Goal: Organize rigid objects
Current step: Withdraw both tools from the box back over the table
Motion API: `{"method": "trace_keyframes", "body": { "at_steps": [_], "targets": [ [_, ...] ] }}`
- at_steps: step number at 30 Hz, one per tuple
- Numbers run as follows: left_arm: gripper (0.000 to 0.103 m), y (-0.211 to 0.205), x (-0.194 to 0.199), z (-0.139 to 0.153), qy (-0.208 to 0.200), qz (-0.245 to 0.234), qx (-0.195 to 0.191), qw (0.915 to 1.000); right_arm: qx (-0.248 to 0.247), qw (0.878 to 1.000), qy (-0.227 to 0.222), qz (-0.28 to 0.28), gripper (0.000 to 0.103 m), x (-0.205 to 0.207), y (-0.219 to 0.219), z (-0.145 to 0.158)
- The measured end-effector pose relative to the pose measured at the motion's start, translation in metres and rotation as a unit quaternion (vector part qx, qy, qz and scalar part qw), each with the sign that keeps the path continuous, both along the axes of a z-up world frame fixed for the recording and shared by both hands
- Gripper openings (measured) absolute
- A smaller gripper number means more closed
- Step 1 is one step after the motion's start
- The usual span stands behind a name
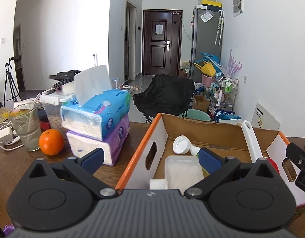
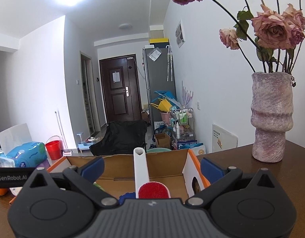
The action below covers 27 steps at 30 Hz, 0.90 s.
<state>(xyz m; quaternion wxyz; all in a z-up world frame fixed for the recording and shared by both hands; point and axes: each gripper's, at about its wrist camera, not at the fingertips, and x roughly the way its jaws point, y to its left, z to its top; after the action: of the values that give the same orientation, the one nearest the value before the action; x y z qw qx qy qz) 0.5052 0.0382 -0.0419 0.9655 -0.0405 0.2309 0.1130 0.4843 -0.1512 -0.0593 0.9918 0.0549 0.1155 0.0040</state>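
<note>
Rigid objects are already partly gathered in the cardboard box (image 1: 184, 127), which stands on the brown surface (image 1: 17, 162) at the lower centre of the left wrist view. Inside it you can see a white bottle with a wide cap (image 1: 182, 141) lying on its side, a frosted plastic container (image 1: 182, 170) and a small white block (image 1: 158, 184) near the front wall, and a lint brush (image 2: 141, 170) with a white handle leaning up against the far wall, its red head (image 2: 153, 190) low in the box in the right wrist view. Your left gripper (image 1: 151, 157) is wide open and holds nothing; its fingers straddle the left wall of the box. Your right gripper (image 2: 152, 167) is also wide open and empty, hovering just above the brush, with its right finger outside the right wall of the box. Outside the box, at the left of the left wrist view, there remain an orange (image 1: 51, 142), a glass (image 1: 27, 128) with a straw, two stacked tissue packs (image 1: 98, 123), a charger with cable (image 1: 4, 136) and a clear food container (image 1: 52, 109). I judge the task about half done: several hard items are in the box, but the glass and the container probably still wait for you, while the soft tissue packs likely stay out.
</note>
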Motion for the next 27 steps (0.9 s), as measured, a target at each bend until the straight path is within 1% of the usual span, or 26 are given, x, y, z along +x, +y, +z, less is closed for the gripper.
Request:
{"method": "trace_keyframes", "body": {
  "at_steps": [8,27],
  "targets": [
    [0.103,0.012,-0.035,0.001,-0.003,0.018,0.006,0.9998,0.002,1.000,-0.008,-0.003,0.103,-0.033,0.000,0.001],
    [0.103,0.034,-0.108,-0.002,0.004,0.042,0.004,0.9991,-0.006,1.000,0.001,-0.007,0.103,-0.106,0.005,-0.007]
  ]
}}
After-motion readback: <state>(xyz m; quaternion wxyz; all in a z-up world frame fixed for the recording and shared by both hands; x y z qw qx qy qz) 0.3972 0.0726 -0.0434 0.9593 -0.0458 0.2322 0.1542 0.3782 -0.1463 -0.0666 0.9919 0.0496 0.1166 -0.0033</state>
